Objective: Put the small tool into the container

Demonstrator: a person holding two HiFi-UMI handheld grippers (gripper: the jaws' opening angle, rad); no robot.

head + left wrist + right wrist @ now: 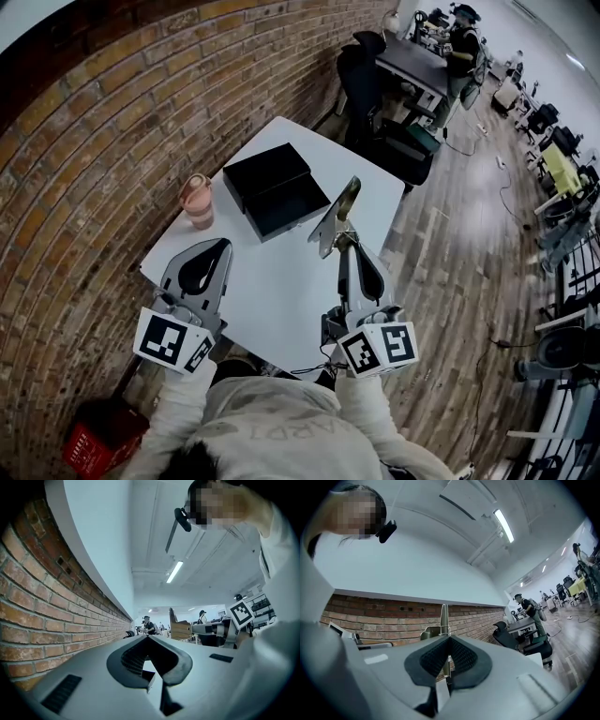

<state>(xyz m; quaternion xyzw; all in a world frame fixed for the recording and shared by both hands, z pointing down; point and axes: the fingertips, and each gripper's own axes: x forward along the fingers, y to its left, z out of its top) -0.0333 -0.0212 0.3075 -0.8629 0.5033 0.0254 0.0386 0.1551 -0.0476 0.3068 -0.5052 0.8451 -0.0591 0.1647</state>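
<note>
The small tool [336, 217], a metal blade with a brass-coloured handle, is clamped in my right gripper [343, 244] and held up above the white table [272, 300]. Its thin edge rises straight up between the jaws [444, 613]; my right gripper [446, 641] is shut on it. The container, an open black box [298, 221], lies just to the tool's left, with its lid [265, 171] behind it. Over the table's left part my left gripper [223, 246] is shut with nothing in it; its tips [147, 637] meet.
A pink cup [198, 201] stands left of the black box near the brick wall. A red basket [101, 437] sits on the floor at lower left. Beyond the table's far corner are a black chair [405, 150] and people at a desk [459, 49].
</note>
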